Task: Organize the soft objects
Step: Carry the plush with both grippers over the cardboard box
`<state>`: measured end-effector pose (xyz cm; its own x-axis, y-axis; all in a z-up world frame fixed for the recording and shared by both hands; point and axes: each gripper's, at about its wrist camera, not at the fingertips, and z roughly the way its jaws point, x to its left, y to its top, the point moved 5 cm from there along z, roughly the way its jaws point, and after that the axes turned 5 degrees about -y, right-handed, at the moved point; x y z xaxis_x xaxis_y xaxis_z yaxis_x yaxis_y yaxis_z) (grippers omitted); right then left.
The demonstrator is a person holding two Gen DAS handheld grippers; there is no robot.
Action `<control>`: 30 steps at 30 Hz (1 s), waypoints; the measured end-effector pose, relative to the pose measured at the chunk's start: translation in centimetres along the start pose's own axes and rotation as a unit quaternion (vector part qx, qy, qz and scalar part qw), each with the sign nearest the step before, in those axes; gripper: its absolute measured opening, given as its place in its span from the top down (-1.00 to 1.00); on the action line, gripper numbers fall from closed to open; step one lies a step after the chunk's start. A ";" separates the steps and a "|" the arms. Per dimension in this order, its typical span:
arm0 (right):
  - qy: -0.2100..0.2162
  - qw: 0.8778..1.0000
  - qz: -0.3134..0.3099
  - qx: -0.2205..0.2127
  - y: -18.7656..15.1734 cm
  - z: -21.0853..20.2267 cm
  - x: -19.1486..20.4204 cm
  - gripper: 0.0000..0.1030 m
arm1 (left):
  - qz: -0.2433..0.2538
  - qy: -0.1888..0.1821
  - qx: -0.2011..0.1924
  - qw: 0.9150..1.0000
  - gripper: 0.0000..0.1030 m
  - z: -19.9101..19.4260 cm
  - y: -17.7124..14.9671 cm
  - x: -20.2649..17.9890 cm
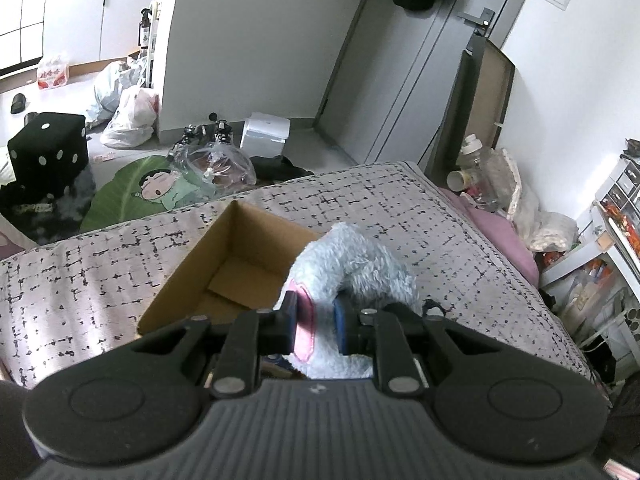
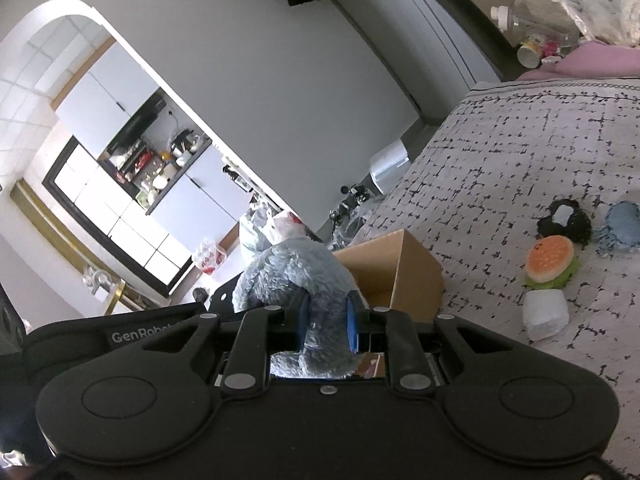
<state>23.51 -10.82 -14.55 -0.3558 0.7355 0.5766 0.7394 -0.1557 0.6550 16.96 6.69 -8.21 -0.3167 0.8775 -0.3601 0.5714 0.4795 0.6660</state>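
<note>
A fluffy pale-blue plush toy (image 1: 352, 264) with a pink patch is held by both grippers above the bed, beside an open cardboard box (image 1: 224, 276). My left gripper (image 1: 316, 320) is shut on its pink-patched end. My right gripper (image 2: 326, 320) is shut on the plush (image 2: 292, 276) too, with the box (image 2: 416, 276) just behind it. On the bedspread to the right lie a burger plush (image 2: 550, 260), a white soft block (image 2: 546, 314), a black soft piece (image 2: 564, 220) and a blue soft piece (image 2: 622, 228).
The patterned bedspread (image 1: 400, 200) covers the bed. A pink pillow (image 1: 500, 232) and bottles (image 1: 474, 164) sit at its far corner. The floor beyond holds plastic bags (image 1: 128, 116), a black dice stool (image 1: 48, 156) and a green leaf cushion (image 1: 132, 192). Shelves (image 1: 616, 216) stand at the right.
</note>
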 end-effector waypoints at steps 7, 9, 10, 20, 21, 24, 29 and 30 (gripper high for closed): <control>-0.007 1.000 -0.020 0.012 -1.0 1.6 1.2 0.63 | -0.012 -0.006 0.006 1.000 0.67 0.9 0.1 2.5; -0.009 1.000 -0.023 0.014 -1.2 2.1 1.4 0.62 | -0.015 -0.010 0.008 1.000 0.67 1.3 0.2 3.2; -0.010 1.000 -0.024 0.016 -1.3 2.5 1.5 0.62 | -0.015 -0.011 0.008 1.000 0.67 1.4 0.3 3.4; -0.024 0.998 -0.026 0.044 -2.5 5.2 2.0 0.57 | -0.044 -0.013 0.030 0.998 0.69 4.1 0.5 6.9; -0.026 0.998 -0.024 0.045 -2.6 5.3 2.0 0.54 | -0.044 -0.014 0.032 0.998 0.70 4.3 0.6 7.1; -0.036 0.998 -0.021 0.046 -2.4 5.6 1.9 0.53 | -0.043 -0.007 0.035 0.998 0.70 4.9 0.8 7.6; -0.055 0.997 -0.010 0.049 -2.4 5.8 1.1 0.52 | -0.052 -0.003 0.041 0.998 0.70 6.1 1.1 8.5; -0.058 0.997 -0.009 0.052 -2.5 5.9 0.9 0.52 | -0.054 -0.002 0.042 0.998 0.70 6.3 1.2 8.7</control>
<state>24.69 -5.89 -18.51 -0.3044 0.8103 0.5008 0.7912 -0.0777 0.6066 19.64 14.89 -14.62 -0.3768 0.8201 -0.4306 0.5952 0.5706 0.5659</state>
